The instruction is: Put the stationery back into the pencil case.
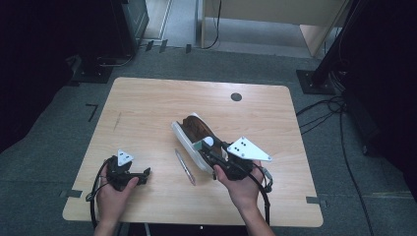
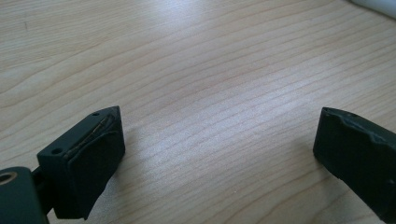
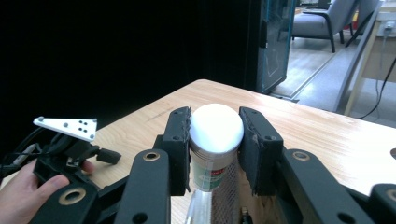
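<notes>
My right gripper (image 3: 215, 140) clamps a white-capped bottle (image 3: 215, 135) just below its cap, over the open pencil case (image 1: 189, 135) at mid-table. Probably light, rigid and smooth-sided, so it is best gripped beneath the cap. My left gripper (image 2: 219, 154) rests wide open, holding nothing.

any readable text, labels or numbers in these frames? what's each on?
No text can be read.
The small tube with a white cap, clamped in the right gripper, has a green and red label: too small and blurred to read.
The open case, the pen, the table and the left gripper: no visible print.
</notes>
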Demonstrator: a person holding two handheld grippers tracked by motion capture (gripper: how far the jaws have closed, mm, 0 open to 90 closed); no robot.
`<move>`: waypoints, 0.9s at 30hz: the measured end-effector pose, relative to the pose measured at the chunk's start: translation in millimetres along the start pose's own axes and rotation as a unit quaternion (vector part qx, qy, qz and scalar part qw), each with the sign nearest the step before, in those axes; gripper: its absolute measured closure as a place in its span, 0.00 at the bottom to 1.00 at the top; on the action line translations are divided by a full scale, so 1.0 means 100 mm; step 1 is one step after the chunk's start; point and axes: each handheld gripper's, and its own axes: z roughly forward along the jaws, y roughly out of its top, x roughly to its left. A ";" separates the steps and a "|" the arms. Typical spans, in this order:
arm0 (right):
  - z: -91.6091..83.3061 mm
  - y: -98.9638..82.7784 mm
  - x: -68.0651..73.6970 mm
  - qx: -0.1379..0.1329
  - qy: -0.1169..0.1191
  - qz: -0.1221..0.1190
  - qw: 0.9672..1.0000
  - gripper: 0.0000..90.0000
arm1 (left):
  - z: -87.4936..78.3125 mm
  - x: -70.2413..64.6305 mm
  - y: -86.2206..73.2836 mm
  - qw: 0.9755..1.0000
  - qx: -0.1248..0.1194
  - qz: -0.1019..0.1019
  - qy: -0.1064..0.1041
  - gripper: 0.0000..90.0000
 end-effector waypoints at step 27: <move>0.27 -0.44 -0.25 0.065 -0.064 -0.018 0.996 0.73 | 0.00 -0.01 0.00 1.000 0.001 0.001 0.001 0.02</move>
